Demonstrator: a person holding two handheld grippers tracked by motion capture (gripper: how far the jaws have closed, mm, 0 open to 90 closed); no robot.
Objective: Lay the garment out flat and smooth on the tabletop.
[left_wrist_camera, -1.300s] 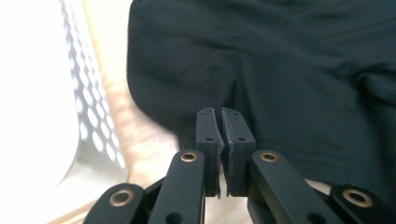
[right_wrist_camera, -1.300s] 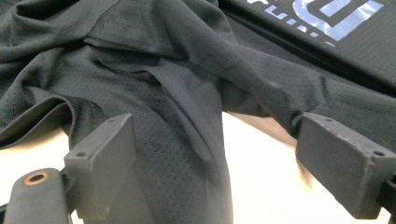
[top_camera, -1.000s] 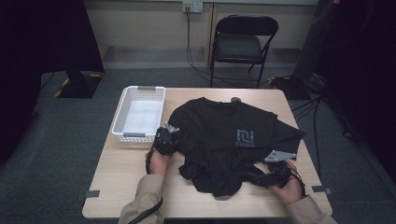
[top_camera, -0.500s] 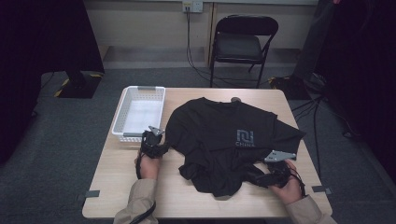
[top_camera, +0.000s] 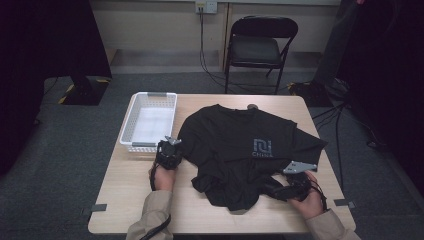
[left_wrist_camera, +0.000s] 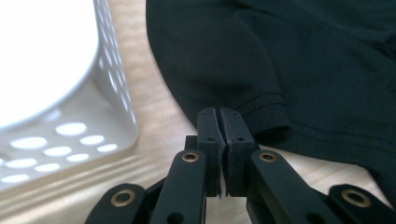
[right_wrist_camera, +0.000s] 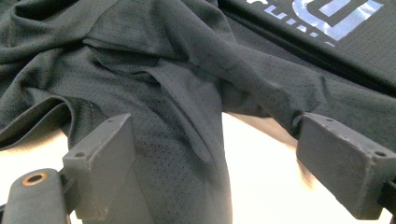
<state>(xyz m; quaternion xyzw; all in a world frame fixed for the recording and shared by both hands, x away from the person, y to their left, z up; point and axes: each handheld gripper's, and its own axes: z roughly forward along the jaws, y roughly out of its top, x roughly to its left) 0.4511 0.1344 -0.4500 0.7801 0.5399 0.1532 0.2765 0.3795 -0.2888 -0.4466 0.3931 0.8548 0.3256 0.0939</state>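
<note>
- I see the desk (top_camera: 120,200), light wood, with bare surface along its near edge and near-left corner; tape marks sit at both near corners.
- The black T-shirt (top_camera: 235,145) covers the middle and right of the desk. Its back half lies flat with a pale logo (top_camera: 262,148) face up, while the half toward the near edge is bunched into folds, so I cannot trace the hem there. Its right sleeve reaches toward the desk's right edge.
- The white basket (top_camera: 131,131) sits at the far-left corner, its slotted wall just beside the shirt's left sleeve. In the left gripper view its inside is washed out by glare.
- The folding chair (top_camera: 259,50) stands on the carpet beyond the far edge.
- My left gripper (left_wrist_camera: 218,122) is clenched, jaws pressed together with nothing between them, tips at the sleeve's stitched cuff (left_wrist_camera: 266,109), over bare wood between shirt and basket.
- My right gripper (right_wrist_camera: 212,154) is released, jaws spread wide near the near-right corner. A crumpled fold of the shirt lies between them, untouched by the right jaw; whether the left jaw touches cloth I cannot tell.
- In the high view, that gripper's jaws are lost against the dark fabric.
</note>
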